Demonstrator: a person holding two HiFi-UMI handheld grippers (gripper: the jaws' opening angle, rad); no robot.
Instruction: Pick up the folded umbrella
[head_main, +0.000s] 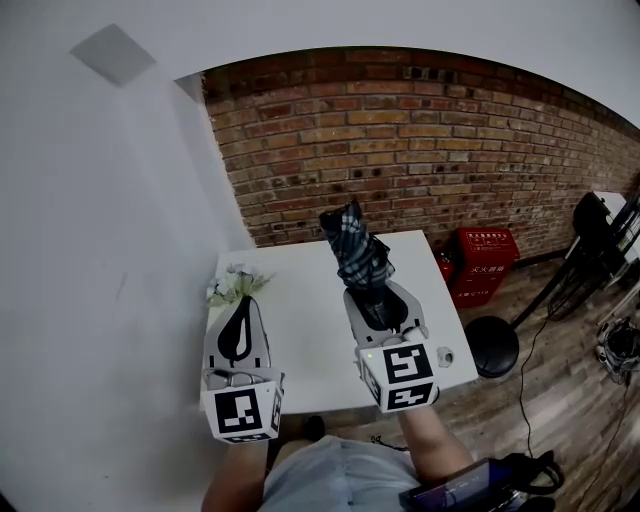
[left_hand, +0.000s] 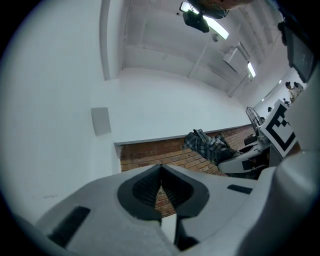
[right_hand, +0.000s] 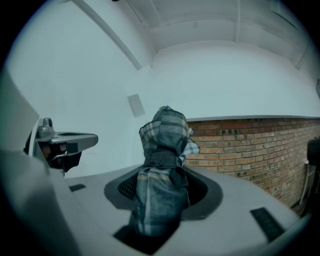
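one umbrella: folded umbrella (head_main: 352, 248) upright, pinched low down in the jaws of the right gripper (head_main: 378, 300), seemingly clear of the white worktop (head_main: 300, 345)
left gripper (head_main: 238, 335): jaws pressed together on nothing, off to the side
step: lift, seemingly near done
next: steady hold, no tilting of the bundle
around: pale flowers (head_main: 235, 285) at the worktop's left edge, red box (head_main: 483, 262) by the brick wall
in the way: nothing evident

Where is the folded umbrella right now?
In the head view, the folded umbrella stands right of centre, clamped in the right gripper above the white table, before the brick wall.
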